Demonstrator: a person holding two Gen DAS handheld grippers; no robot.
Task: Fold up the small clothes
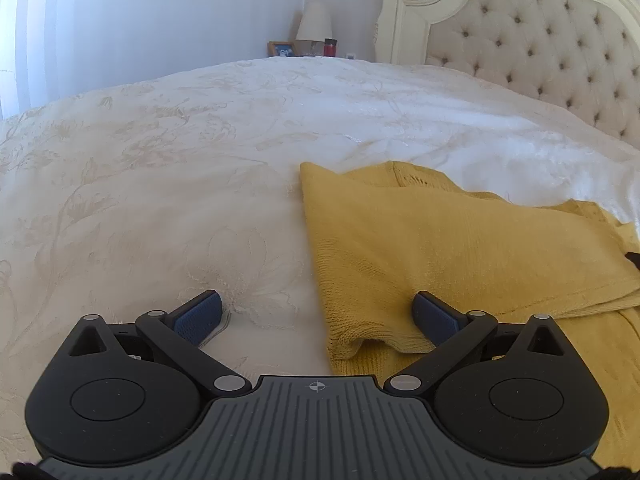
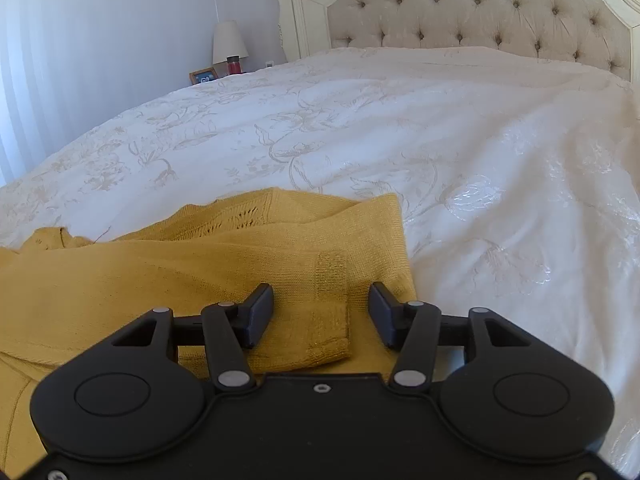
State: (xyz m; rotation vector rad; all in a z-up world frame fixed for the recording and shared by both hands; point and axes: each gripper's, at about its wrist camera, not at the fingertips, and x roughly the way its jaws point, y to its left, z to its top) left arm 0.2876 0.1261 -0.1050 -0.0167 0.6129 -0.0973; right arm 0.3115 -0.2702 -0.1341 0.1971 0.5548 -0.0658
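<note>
- The bed [image 1: 160, 184] carries a white cover with a pale flower pattern; I take the sweater as the reference for every position below.
- The headboard [image 2: 480, 12], tufted and cream, stands far beyond the sweater at the head of the bed.
- The sweater [image 1: 440, 248] is yellow knit and lies flat on the cover, partly folded, with one layer lapped over another. A cuffed sleeve end [image 2: 328, 332] rests on top of its near part.
- My left gripper [image 1: 318, 314] sits at the sweater's left edge, fingers spread wide. One blue pad [image 1: 200, 314] is over bare cover just left of the sweater; the other is over the knit. It grips nothing.
- My right gripper [image 2: 320, 312] sits over the sweater's right part, fingers partly apart, one on each side of the sleeve end. It is not clamped on the fabric.
- A lamp [image 1: 315, 22], a red cup [image 1: 330, 47] and a picture frame [image 1: 281, 49] stand well beyond the sweater, past the far side of the bed.
</note>
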